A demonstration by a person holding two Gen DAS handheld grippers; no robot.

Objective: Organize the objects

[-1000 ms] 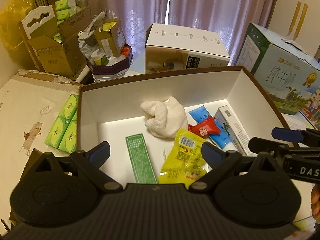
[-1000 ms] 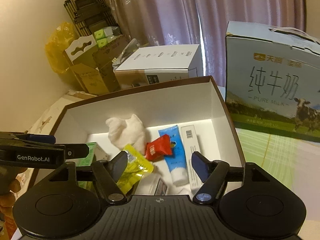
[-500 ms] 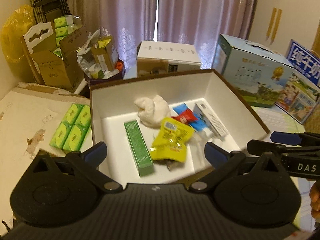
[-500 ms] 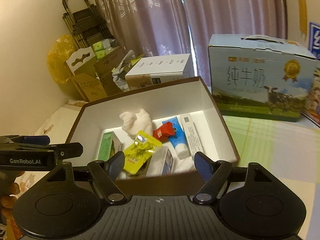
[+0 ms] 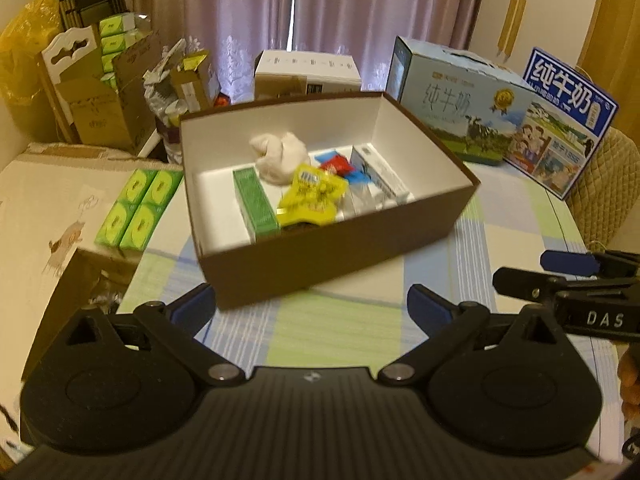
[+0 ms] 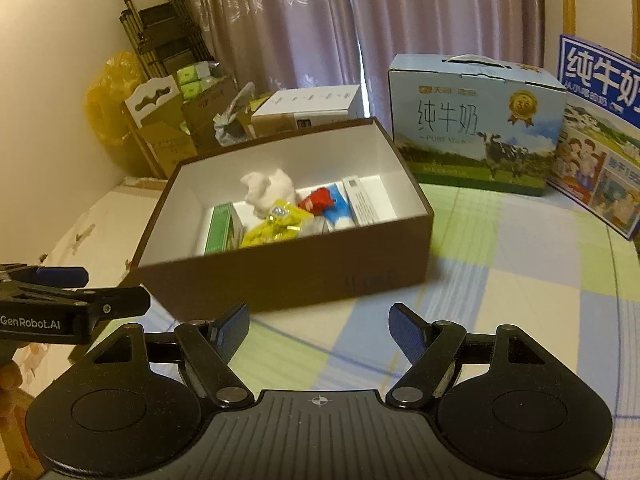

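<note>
A brown box (image 5: 340,248) with a white inside stands on the checked tablecloth; it also shows in the right wrist view (image 6: 288,272). In it lie a white cloth (image 5: 280,156), a green carton (image 5: 254,200), a yellow packet (image 5: 312,196), a red packet (image 5: 338,166), a blue tube (image 6: 336,208) and a white carton (image 5: 382,176). My left gripper (image 5: 310,306) is open and empty, just in front of the box. My right gripper (image 6: 318,326) is open and empty, also in front of the box, to the right of the left one.
Two milk cartons (image 6: 476,124) (image 5: 560,120) stand at the back right. A white box (image 5: 306,74) and open cardboard boxes (image 5: 100,96) stand behind. Green tissue packs (image 5: 138,208) lie on a cardboard sheet at the left. A chair back (image 5: 604,192) is at the right.
Both grippers have pulled back from over the box, so its whole front wall and the tablecloth now show. The things in the box have not moved.
</note>
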